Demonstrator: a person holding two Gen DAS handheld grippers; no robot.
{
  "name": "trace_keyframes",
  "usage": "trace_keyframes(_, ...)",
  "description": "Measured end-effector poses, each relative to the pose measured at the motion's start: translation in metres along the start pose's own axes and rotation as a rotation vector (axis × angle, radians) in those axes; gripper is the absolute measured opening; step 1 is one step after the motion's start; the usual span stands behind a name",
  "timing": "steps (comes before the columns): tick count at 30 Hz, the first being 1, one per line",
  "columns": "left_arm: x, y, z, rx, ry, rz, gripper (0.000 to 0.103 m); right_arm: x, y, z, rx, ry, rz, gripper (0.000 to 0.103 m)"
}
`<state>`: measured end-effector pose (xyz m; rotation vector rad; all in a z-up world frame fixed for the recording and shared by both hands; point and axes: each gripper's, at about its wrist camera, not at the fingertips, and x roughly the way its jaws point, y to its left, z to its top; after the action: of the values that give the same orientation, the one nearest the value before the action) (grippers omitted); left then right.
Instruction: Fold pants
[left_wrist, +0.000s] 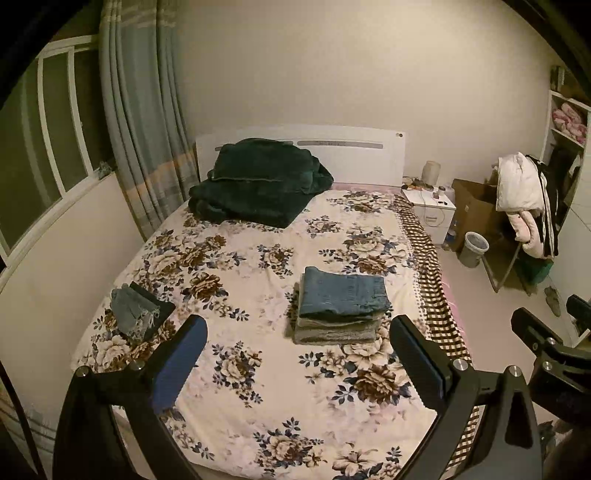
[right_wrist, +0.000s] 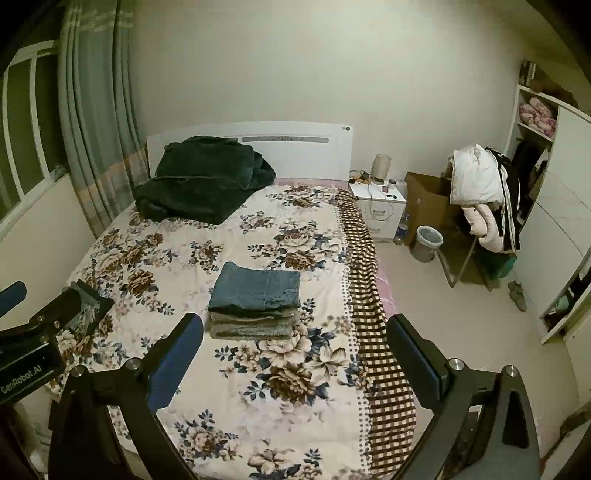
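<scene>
Both of my tongs hang above the near end of the bed (left_wrist: 258, 369). My left gripper (left_wrist: 297, 354) is spread wide and holds nothing; my right gripper (right_wrist: 295, 350) is likewise wide and empty. The stack (left_wrist: 340, 306) of folded pants lies on the right half of the bed, jeans on top, pale pieces under them. At the left edge lies a small heap (left_wrist: 138, 308) of frayed denim on something dark; at this size and angle I cannot tell whether it is one garment or two. It appears to be the work left.

Risks, as I judge them: the heap sits close to the edge, so a careless pull could drag it off the bed. A pinch on the fringe alone would likely slip or lift one layer only. The stack is tall and near the checked border (right_wrist: 365, 280); a sleeve or jaw brushing it could topple it.
</scene>
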<state>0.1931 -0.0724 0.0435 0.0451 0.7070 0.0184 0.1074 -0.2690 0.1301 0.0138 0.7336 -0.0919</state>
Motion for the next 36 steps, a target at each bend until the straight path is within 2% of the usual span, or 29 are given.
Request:
trace_keyframes(28,-0.001,0.013,0.002,0.014,-0.012,0.007,0.101,0.017,0.001,0.005,0.046,0.012,0.012,0.102)
trace_keyframes(36,-0.003,0.004,-0.002,0.026,0.001,0.028,0.103,0.022,0.0,0.0,0.037,0.018,0.017,0.103)
